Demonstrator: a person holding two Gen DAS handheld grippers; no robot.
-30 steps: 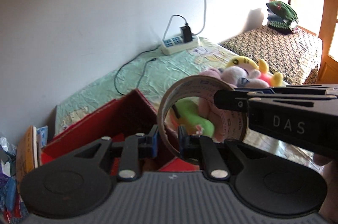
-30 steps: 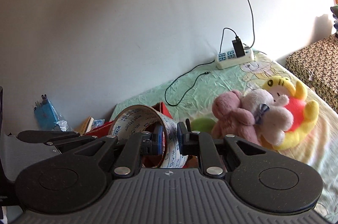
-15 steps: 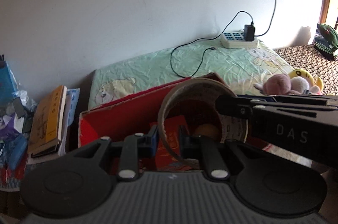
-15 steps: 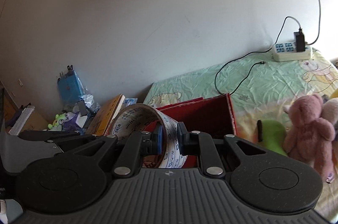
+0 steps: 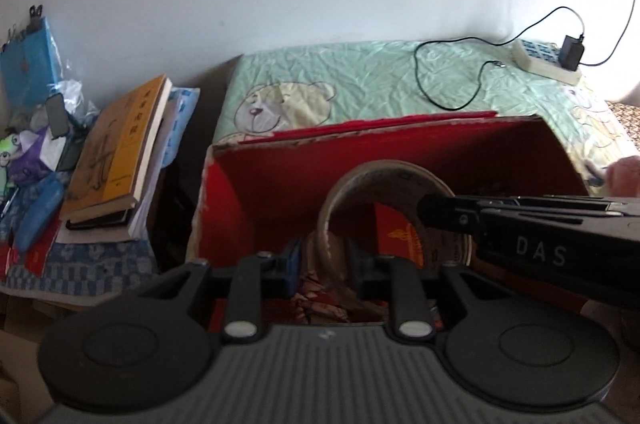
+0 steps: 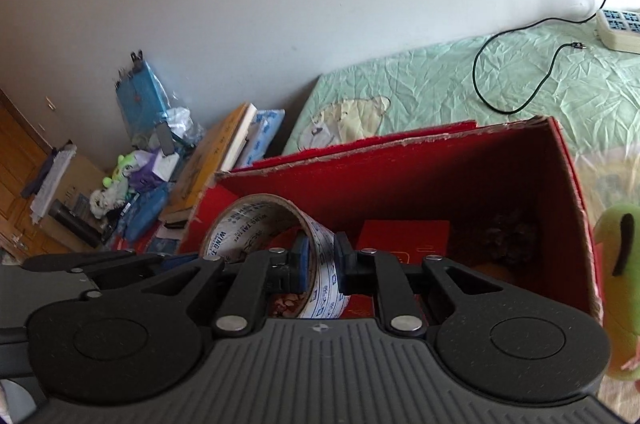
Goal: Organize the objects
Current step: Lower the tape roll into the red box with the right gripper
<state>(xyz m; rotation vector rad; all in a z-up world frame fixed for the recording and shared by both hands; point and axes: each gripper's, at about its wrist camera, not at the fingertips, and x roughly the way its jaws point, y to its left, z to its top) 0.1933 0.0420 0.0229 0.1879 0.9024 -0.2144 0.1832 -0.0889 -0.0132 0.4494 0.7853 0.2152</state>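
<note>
Nearest: my left gripper [image 5: 323, 260] and right gripper [image 6: 319, 256], both clamped narrow on the wall of one printed brown packing-tape roll [image 5: 384, 180], each from its own side. Beneath: open red cardboard box [image 6: 400, 160], the roll hanging over its interior. Beyond: pale-green bear-print bedsheet [image 5: 360, 80]; white power strip [image 5: 546, 60]. Left: stacked books [image 5: 120, 144].

Gripping a tape roll [image 5: 384, 180] in the left gripper [image 5: 324, 260] over an open red box [image 5: 280, 160], with the right gripper [image 5: 440, 212] pinching its other side.
</note>
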